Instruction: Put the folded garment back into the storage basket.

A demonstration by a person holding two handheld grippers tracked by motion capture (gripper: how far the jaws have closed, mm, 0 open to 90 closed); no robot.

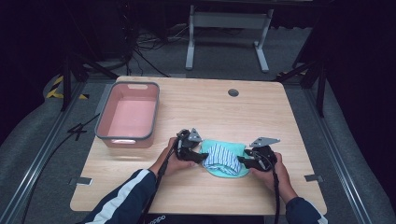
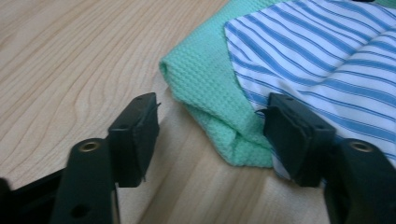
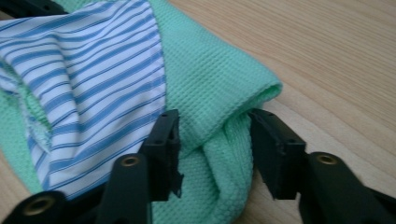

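A mint-green waffle cloth point(image 1: 232, 171) lies folded near the table's front middle, with a blue-and-white striped cloth point(image 1: 222, 156) on top of it. My left gripper point(image 1: 204, 158) is at the bundle's left edge. Its jaws straddle a green fold point(image 2: 210, 93): one pad point(image 2: 140, 126) stands clear of it, the other pad point(image 2: 292, 130) rests against the striped cloth point(image 2: 327, 60), so the left gripper point(image 2: 212, 107) is open. My right gripper point(image 1: 240, 161) is at the bundle's right edge. In its own view the right gripper point(image 3: 215, 122) pinches a bunched green fold point(image 3: 215, 93) that fills the gap between its pads.
A pink bin with a grey rim point(image 1: 105, 122) stands empty at the table's left. A round cable hole point(image 1: 233, 92) sits near the far edge. Bare wood point(image 1: 196, 102) lies behind the cloths. The person's hands and sleeves come in from the front edge.
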